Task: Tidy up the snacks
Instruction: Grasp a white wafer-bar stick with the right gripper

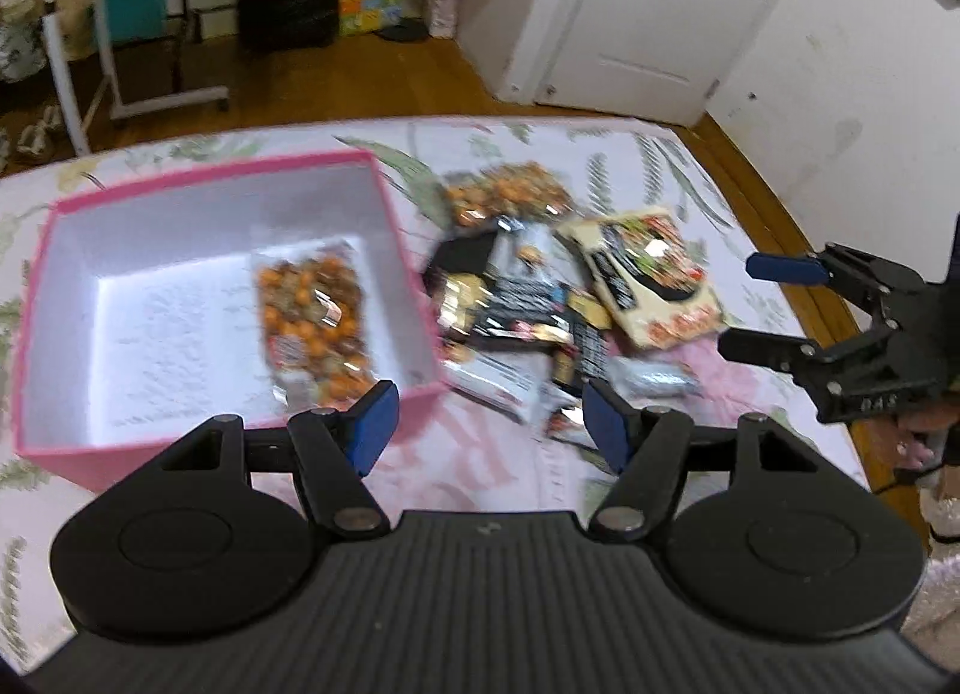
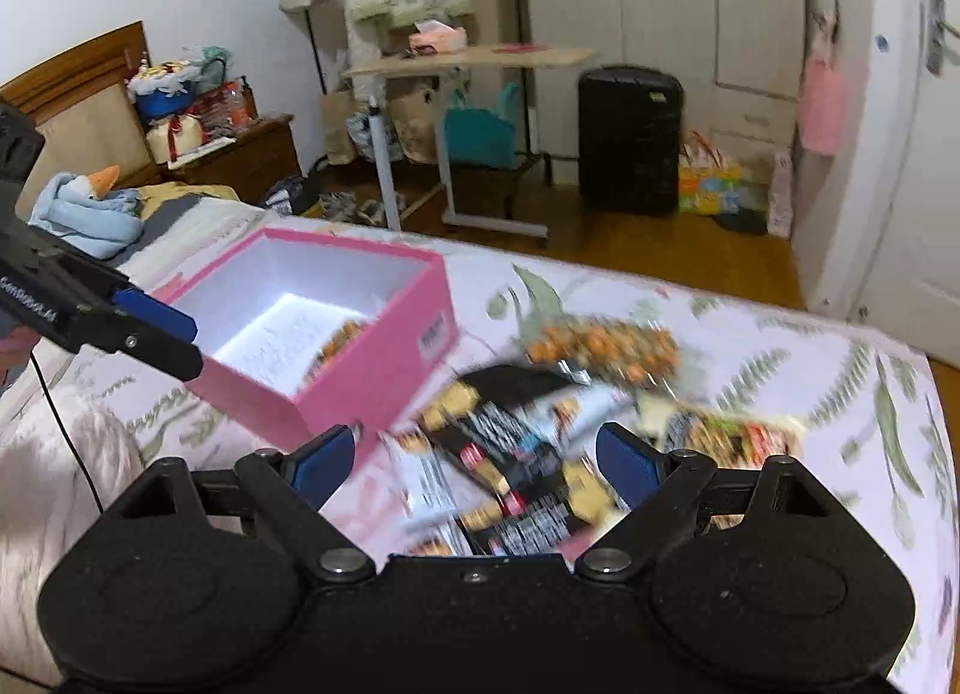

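- Snack pile lies on the bed at twelve o'clock of the right gripper, which is nearer; its jaws gape wide and empty.
- Left gripper is half-open and empty; pink box sits at ten o'clock.

Both wrist views angled down, near, sharing pink box and snack pile
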The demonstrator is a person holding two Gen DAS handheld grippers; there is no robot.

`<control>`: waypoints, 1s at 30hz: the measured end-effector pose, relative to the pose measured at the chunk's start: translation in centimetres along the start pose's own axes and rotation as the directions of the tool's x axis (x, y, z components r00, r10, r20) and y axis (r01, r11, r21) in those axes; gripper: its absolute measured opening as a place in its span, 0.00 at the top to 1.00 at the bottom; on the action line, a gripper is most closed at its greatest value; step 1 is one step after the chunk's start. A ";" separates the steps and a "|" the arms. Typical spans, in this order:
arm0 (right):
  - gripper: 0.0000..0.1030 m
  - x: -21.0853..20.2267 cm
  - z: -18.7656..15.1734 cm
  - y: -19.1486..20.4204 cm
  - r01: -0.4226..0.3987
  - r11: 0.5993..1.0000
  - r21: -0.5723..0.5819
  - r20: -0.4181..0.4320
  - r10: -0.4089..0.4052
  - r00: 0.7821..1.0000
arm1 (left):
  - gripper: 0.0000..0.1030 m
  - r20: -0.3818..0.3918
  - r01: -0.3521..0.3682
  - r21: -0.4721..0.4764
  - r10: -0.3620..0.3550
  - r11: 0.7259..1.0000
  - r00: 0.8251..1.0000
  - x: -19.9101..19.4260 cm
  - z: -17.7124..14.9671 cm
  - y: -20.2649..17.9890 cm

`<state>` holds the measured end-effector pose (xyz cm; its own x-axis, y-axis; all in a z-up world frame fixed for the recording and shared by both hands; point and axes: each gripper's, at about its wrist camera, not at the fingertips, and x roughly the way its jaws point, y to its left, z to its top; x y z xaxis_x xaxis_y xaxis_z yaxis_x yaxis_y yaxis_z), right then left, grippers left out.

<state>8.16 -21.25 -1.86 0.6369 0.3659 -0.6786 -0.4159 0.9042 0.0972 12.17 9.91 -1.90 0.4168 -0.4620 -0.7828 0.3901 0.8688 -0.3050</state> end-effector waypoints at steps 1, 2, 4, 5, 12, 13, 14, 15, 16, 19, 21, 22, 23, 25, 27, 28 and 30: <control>0.12 -0.2 -0.6 -0.5 0.001 1.000 0.006 -0.011 -0.001 1.000 | 0.35 -0.013 0.010 -0.003 -0.010 1.000 1.000 0.5 -0.3 -0.7; 0.12 -0.3 -1.0 -0.8 0.003 1.000 0.007 -0.024 -0.003 1.000 | 0.35 -0.028 0.017 -0.004 -0.017 1.000 0.999 1.0 -0.6 -1.4; 0.14 -0.1 -2.3 -1.5 0.007 1.000 -0.002 -0.049 -0.007 0.999 | 0.35 -0.054 0.030 -0.007 -0.031 1.000 0.998 2.2 -1.2 -2.5; 0.16 0.1 -2.8 -1.6 0.007 1.000 -0.010 -0.052 -0.008 0.999 | 0.35 -0.070 0.034 -0.016 -0.035 0.999 0.997 3.0 -1.5 -3.1; 0.33 2.7 -6.4 -3.8 -0.017 0.995 -0.100 -0.085 0.009 0.996 | 0.35 -0.163 0.037 -0.186 -0.068 0.982 0.984 10.1 -3.6 -6.2; 0.35 3.3 -6.7 -4.2 -0.022 0.993 -0.117 -0.099 0.010 0.995 | 0.35 -0.171 0.030 -0.201 -0.065 0.979 0.983 11.1 -3.8 -6.7; 0.36 3.8 -7.1 -4.5 -0.027 0.990 -0.137 -0.110 0.012 0.994 | 0.35 -0.181 0.011 -0.219 -0.052 0.976 0.982 12.2 -4.1 -7.1; 0.38 4.3 -7.5 -5.0 -0.032 0.987 -0.159 -0.118 0.013 0.993 | 0.35 -0.186 -0.008 -0.230 -0.036 0.973 0.982 13.2 -4.3 -7.5; 0.39 4.8 -7.8 -5.4 -0.039 0.982 -0.183 -0.126 0.016 0.992 | 0.35 -0.187 -0.030 -0.246 -0.017 0.969 0.982 14.2 -4.3 -7.8; 0.41 6.2 -8.6 -6.4 -0.087 0.962 -0.259 -0.169 0.044 0.985 | 0.35 -0.195 -0.114 -0.301 0.056 0.947 0.979 16.8 -4.6 -8.2; 0.41 6.9 -8.8 -7.0 -0.133 0.952 -0.275 -0.207 0.077 0.975 | 0.35 -0.203 -0.156 -0.336 0.090 0.929 0.975 18.3 -4.7 -8.1; 0.41 7.3 -8.9 -7.4 -0.160 0.949 -0.272 -0.228 0.098 0.969 | 0.35 -0.207 -0.174 -0.358 0.104 0.917 0.973 18.8 -4.7 -8.1; 0.41 7.7 -8.9 -7.7 -0.176 0.946 -0.270 -0.242 0.111 0.964 | 0.35 -0.203 -0.184 -0.383 0.111 0.905 0.973 19.3 -4.8 -8.0; 0.41 8.6 -8.8 -8.0 -0.203 0.938 -0.280 -0.264 0.128 0.956 | 0.35 -0.201 -0.217 -0.411 0.144 0.885 0.969 19.9 -4.7 -8.3; 0.42 9.5 -8.9 -8.1 -0.225 0.934 -0.279 -0.294 0.140 0.945 | 0.35 -0.201 -0.251 -0.426 0.180 0.869 0.963 20.3 -4.6 -8.7; 0.43 10.0 -9.0 -8.1 -0.231 0.934 -0.272 -0.309 0.142 0.940 | 0.35 -0.197 -0.262 -0.432 0.193 0.863 0.961 20.3 -4.6 -8.9; 0.43 10.5 -9.3 -8.2 -0.229 0.940 -0.252 -0.313 0.145 0.939 | 0.36 -0.192 -0.278 -0.445 0.212 0.851 0.958 20.6 -4.7 -9.5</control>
<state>12.24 -26.82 -16.55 0.3341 0.4051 -0.8510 -0.7007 0.7107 0.0632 13.18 -7.05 -17.71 0.3249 -0.2239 -0.9188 -0.1494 0.9472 -0.2837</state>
